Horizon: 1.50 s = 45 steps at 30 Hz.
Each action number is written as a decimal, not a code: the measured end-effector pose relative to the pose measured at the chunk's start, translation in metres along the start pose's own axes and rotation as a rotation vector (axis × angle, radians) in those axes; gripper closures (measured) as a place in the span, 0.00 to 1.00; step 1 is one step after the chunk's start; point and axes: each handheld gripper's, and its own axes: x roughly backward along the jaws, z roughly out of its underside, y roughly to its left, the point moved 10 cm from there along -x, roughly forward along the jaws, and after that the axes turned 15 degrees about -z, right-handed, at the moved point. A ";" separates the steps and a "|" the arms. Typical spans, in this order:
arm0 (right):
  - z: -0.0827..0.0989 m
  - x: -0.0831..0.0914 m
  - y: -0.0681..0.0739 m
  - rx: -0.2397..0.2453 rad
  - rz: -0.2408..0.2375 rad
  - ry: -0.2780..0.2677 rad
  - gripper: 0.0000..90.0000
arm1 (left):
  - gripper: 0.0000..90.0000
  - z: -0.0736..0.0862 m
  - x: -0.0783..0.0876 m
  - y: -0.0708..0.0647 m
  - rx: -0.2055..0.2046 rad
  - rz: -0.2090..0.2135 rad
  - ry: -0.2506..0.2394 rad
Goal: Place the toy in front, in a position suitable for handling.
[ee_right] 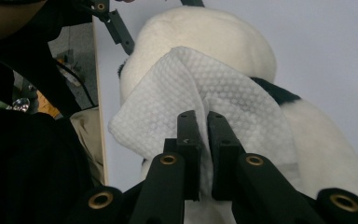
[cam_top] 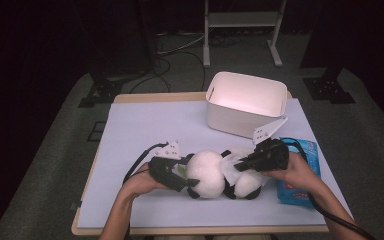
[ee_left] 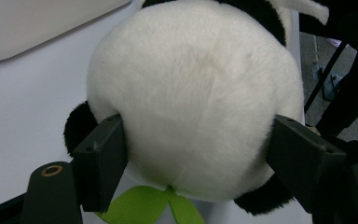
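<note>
Between the left tongs sits the panda's head.

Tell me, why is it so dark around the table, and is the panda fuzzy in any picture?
High view: a bright pool of light falls on the table and white bin; the floor beyond fades into black. Left gripper view: the panda is sharp and evenly lit. Right gripper view: the wipe is crisp; the left side is deep shadow.

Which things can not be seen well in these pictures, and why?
- Panda toy face: left gripper view, turned away.
- Print on blue packet: high view, too small, partly behind right gripper.
- White bin inside: high view, overexposed.
- Wipe lower edge: right gripper view, behind jaws.
</note>
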 end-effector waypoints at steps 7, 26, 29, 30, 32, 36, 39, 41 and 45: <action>0.008 0.000 -0.001 -0.007 0.016 0.037 0.94 | 0.25 -0.002 -0.001 -0.002 0.002 0.008 -0.012; 0.027 0.014 -0.003 -0.034 0.010 -0.005 0.95 | 0.11 0.002 -0.005 -0.007 -0.009 0.038 -0.005; 0.028 0.016 -0.004 -0.037 0.008 -0.014 0.95 | 0.15 -0.001 -0.007 -0.010 -0.016 0.043 -0.014; 0.027 0.016 -0.004 -0.036 0.008 -0.015 0.95 | 0.17 -0.002 -0.007 -0.010 -0.017 0.037 -0.019; 0.026 0.015 -0.004 -0.027 0.006 -0.022 0.94 | 0.20 -0.003 -0.006 -0.010 -0.020 0.031 -0.020; 0.019 0.012 -0.001 -0.015 -0.009 -0.037 0.95 | 0.22 -0.006 -0.004 -0.008 -0.024 0.020 -0.033; 0.012 0.006 0.002 -0.006 -0.022 -0.029 0.95 | 0.22 -0.009 -0.003 -0.008 -0.021 0.017 -0.047; 0.006 0.001 0.005 0.009 -0.034 -0.017 0.94 | 0.22 -0.012 -0.002 -0.009 -0.020 0.017 -0.053; -0.006 -0.011 0.011 0.035 -0.061 0.000 0.94 | 0.22 -0.012 -0.002 -0.010 -0.027 0.011 -0.051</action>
